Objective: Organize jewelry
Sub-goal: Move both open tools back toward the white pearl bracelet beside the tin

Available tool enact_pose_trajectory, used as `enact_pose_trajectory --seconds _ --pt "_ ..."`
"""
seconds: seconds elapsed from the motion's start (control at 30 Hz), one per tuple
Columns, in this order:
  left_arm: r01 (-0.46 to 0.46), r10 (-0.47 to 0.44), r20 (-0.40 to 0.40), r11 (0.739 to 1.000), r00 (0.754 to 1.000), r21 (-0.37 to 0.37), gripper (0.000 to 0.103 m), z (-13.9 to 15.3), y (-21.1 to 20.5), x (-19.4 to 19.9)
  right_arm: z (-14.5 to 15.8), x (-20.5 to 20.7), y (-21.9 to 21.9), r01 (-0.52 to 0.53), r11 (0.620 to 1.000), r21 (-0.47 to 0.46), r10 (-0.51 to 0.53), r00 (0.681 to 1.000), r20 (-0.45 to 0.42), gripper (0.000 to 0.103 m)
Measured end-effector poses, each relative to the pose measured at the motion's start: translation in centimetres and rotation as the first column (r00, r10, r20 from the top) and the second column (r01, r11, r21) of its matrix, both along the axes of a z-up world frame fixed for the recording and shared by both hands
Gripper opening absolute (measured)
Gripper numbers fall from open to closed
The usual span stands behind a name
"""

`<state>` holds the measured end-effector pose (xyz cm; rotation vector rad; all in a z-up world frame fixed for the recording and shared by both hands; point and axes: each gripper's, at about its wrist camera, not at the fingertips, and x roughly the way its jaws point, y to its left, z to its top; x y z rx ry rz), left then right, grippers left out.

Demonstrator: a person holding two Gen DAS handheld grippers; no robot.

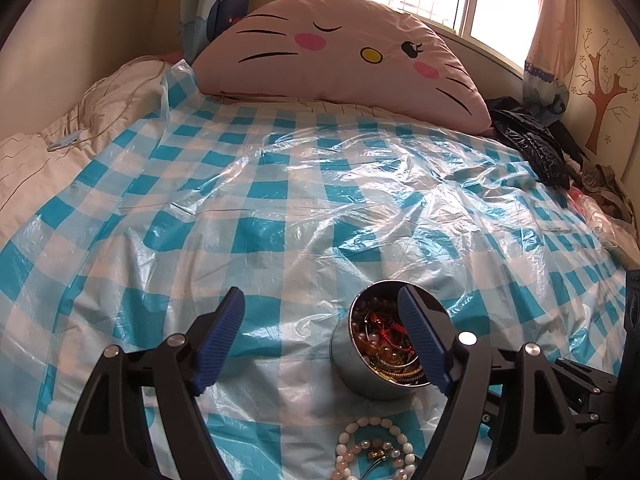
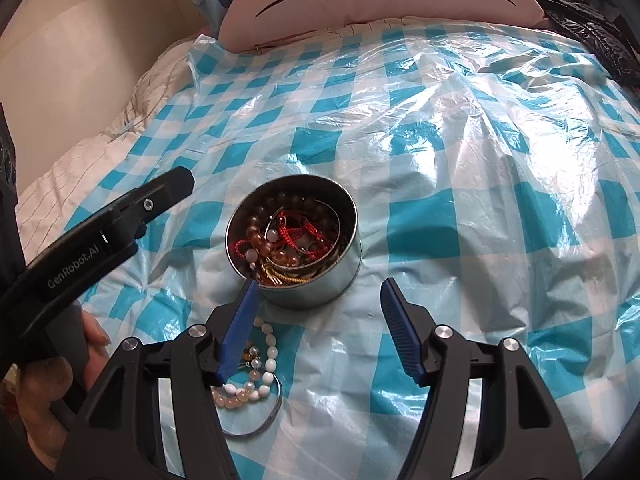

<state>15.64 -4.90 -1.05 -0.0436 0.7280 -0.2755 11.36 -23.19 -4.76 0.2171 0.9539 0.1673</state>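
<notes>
A round metal tin (image 2: pixel 296 240), open at the top and heaped with beads, red cord and gold chain, stands on the blue-checked plastic sheet (image 2: pixel 460 184) spread over the bed, toward the near edge. Just in front of the tin, nearer still to that edge, lies a loose cluster: a white bead bracelet (image 2: pixel 256 364), some peach beads and a thin bangle (image 2: pixel 272 412) curving around them.

The right gripper (image 2: pixel 318 322) is released, its blue pads spread wide with nothing between them. It hovers low over the sheet, with the tin straight ahead and slightly left, and the bead cluster close under its left pad (image 2: pixel 236 332), partly hidden by it. The left gripper (image 1: pixel 320 340) is also spread and empty. In its view the tin (image 1: pixel 384 344) sits behind its right pad, and the white bead bracelet (image 1: pixel 376 448) lies below and between the fingers, at the bottom of the picture.

The coming move likely turns on the cluster, which lies between both grippers and the bed's near edge, with the tin just beyond it. Either gripper seems close enough; the right one would need to shift left and tip downward. The bracelet loop has no clear long axis, so the pinch could come across any beaded strand.
</notes>
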Motion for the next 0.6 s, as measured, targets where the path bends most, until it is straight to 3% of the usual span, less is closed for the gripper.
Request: enact_pose_trajectory --seconds 0.43,0.6 --pt "-0.049 0.046 -0.096 0.999 0.994 -0.025 0.076 -1.0 2.8 -2.2 -2.8 -0.3 3.7 -0.116 0.976 -0.185 0.102 0.991 -0.087 0.061" --pt "0.005 0.001 -0.127 0.999 0.992 0.043 0.076 -1.6 2.2 -4.1 -2.5 -1.0 2.3 -0.074 0.987 -0.141 0.062 0.994 -0.089 0.061"
